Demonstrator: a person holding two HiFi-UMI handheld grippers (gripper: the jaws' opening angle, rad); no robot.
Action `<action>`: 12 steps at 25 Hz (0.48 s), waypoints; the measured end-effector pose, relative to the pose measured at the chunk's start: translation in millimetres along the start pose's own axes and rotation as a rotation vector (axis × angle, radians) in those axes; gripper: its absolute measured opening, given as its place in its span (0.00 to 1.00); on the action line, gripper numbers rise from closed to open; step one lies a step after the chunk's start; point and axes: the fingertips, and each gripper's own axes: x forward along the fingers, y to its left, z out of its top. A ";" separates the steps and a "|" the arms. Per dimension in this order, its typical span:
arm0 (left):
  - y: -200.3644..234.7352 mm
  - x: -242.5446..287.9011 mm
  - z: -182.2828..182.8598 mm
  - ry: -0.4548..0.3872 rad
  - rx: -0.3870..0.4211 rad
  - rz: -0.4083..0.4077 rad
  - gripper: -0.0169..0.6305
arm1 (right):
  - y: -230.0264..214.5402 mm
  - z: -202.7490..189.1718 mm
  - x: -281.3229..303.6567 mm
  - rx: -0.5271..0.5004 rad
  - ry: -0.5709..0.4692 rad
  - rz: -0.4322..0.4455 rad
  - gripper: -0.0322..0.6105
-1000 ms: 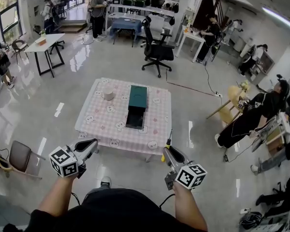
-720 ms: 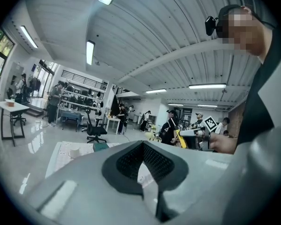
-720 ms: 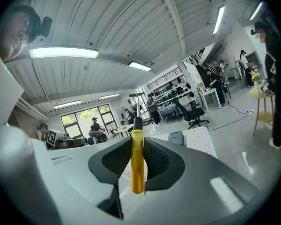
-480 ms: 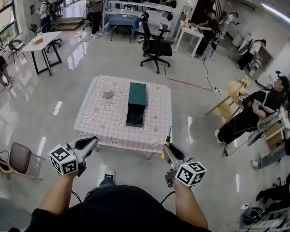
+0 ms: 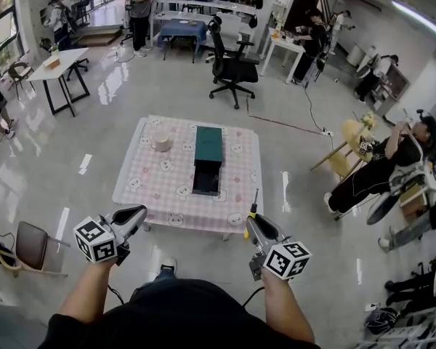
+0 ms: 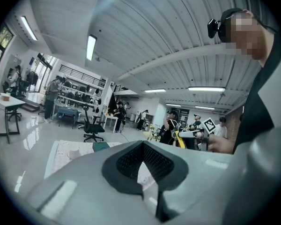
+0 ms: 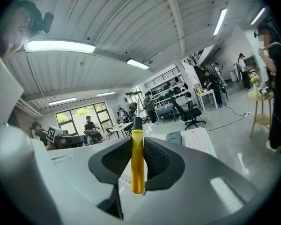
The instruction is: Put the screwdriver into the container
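A person stands back from the counter, the right hand-held gripper clamped shut on a screwdriver by its yellow handle, dark shaft poking out past the jaws and aimed ahead. The left hand-held gripper has its pads together with nothing between them.

The container, a dark green box with its drawer pulled open toward the person, sits mid-counter, well apart from both grippers, ahead and slightly to the left of the tool. Its long axis runs away from the person, roughly in line with the screwdriver's. Judged from here, the right gripper, already loaded, looks the one to carry the tool forward to the open drawer.

No brand or label can be read; only the square markers on the gripper cubes show.
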 end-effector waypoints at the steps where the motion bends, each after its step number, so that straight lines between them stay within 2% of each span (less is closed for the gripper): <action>1: 4.0 0.4 0.7 0.002 -0.001 -0.002 0.03 | -0.3 0.2 3.7 0.001 0.000 -0.004 0.22; 12: 32.5 15.9 2.5 0.018 -0.013 -0.032 0.03 | -6.7 -2.9 32.0 0.030 0.005 -0.029 0.22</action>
